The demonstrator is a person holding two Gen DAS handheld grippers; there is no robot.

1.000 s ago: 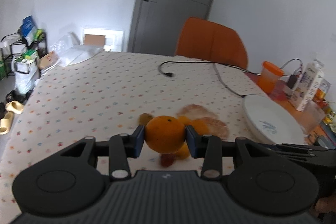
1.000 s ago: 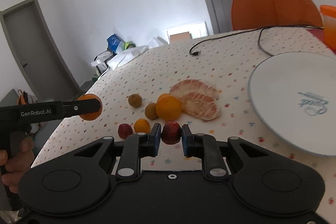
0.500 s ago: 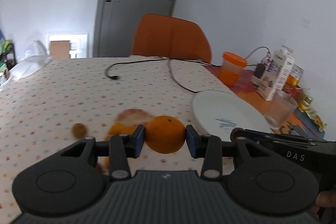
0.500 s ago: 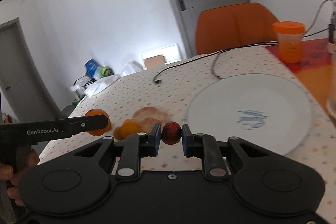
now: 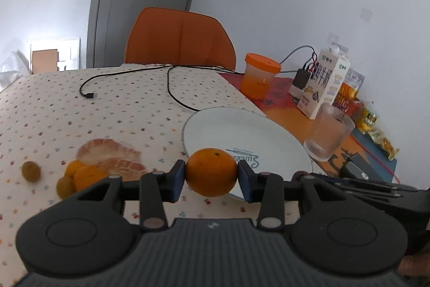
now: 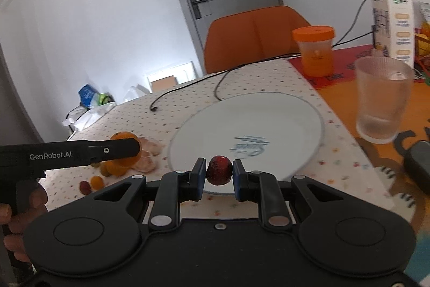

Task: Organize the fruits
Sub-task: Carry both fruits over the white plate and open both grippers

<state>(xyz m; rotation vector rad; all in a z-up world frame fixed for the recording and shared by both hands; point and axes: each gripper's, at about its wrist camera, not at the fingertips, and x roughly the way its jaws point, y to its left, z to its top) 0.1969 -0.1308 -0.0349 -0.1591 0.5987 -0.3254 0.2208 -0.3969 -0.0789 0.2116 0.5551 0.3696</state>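
My left gripper (image 5: 211, 174) is shut on an orange (image 5: 211, 170) and holds it above the table at the near-left rim of the white plate (image 5: 242, 131). My right gripper (image 6: 219, 174) is shut on a small dark red fruit (image 6: 219, 170), held over the near rim of the same plate (image 6: 268, 120). The left gripper (image 6: 126, 147) with its orange also shows at the left of the right wrist view. Peeled pomelo segments (image 5: 113, 156), small oranges (image 5: 87, 176) and small brown-green fruits (image 5: 31, 170) lie on the dotted tablecloth left of the plate.
A ribbed glass (image 5: 330, 135), a milk carton (image 5: 326, 82) and an orange-lidded jar (image 5: 259, 77) stand right of the plate. A black cable (image 5: 134, 77) crosses the table. An orange chair (image 5: 180, 39) stands behind it. A dark red fruit (image 6: 85, 187) lies near the edge.
Both grippers have swung to the right with their fruits, from over the fruit pile towards the white plate. The plate, glass and carton have come closer in both views.
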